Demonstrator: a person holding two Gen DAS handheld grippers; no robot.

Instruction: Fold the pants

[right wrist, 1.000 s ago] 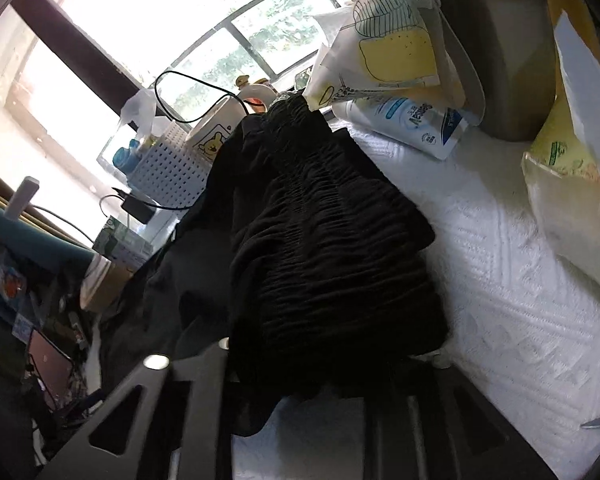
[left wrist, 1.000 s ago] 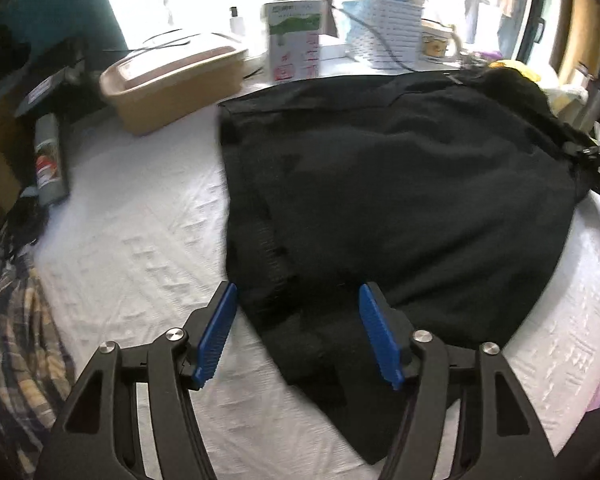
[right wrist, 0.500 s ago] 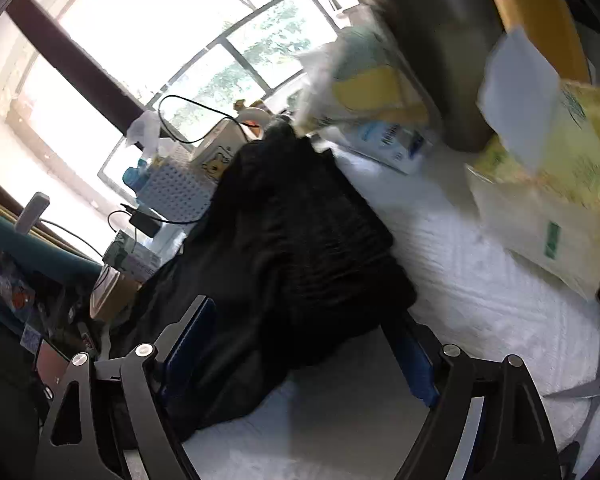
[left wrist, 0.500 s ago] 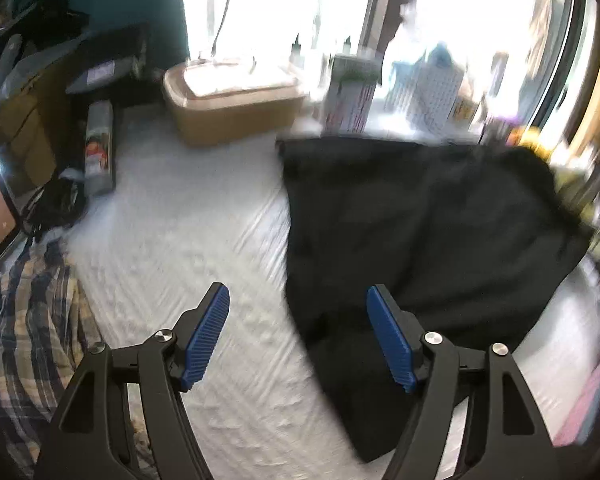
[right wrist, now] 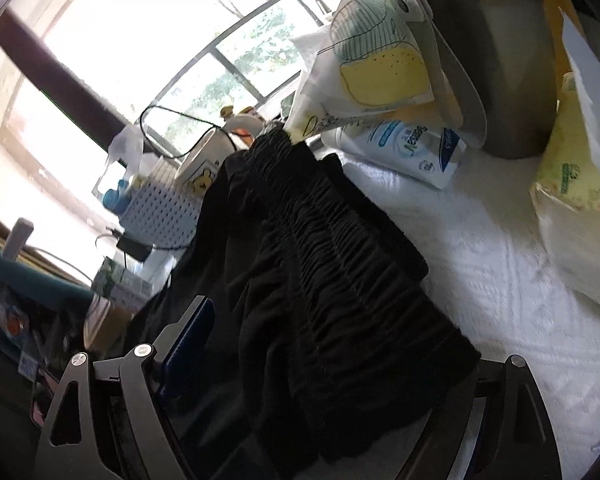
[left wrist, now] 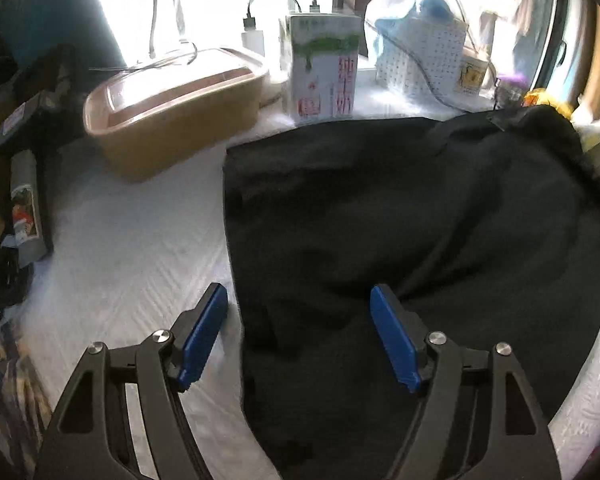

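- The white textured bed cover [left wrist: 132, 240] is your work surface. It gives a flat, soft base, so the fabric can be creased without sliding far.
- The black pants [left wrist: 400, 220] lie spread across the right and middle of that cover. Their far edge is close to the clutter by the window, and one straight edge runs down toward your left tool. They seem laid out flat so a fold can be carried across; I judge the fold is not yet finished.
- The gathered waistband [right wrist: 332, 264] lies bunched and ridged right in front of your right tool. This is the thick end, so it will hold its shape better than the thin legs.
- The tan tub [left wrist: 172, 120] and milk carton [left wrist: 324, 76] stand just beyond the cloth; the wipes pack [right wrist: 404, 148] sits near the waistband's far end. Keep the fabric from dragging into them.
- Your left gripper [left wrist: 300, 332] hovers with its blue pads [left wrist: 204, 332] wide apart, straddling the pants' near edge, gripping nothing.
- Your right gripper [right wrist: 324, 364] has one pad showing at the left and cloth covering the other side; it looks spread around the waistband, not clamped.
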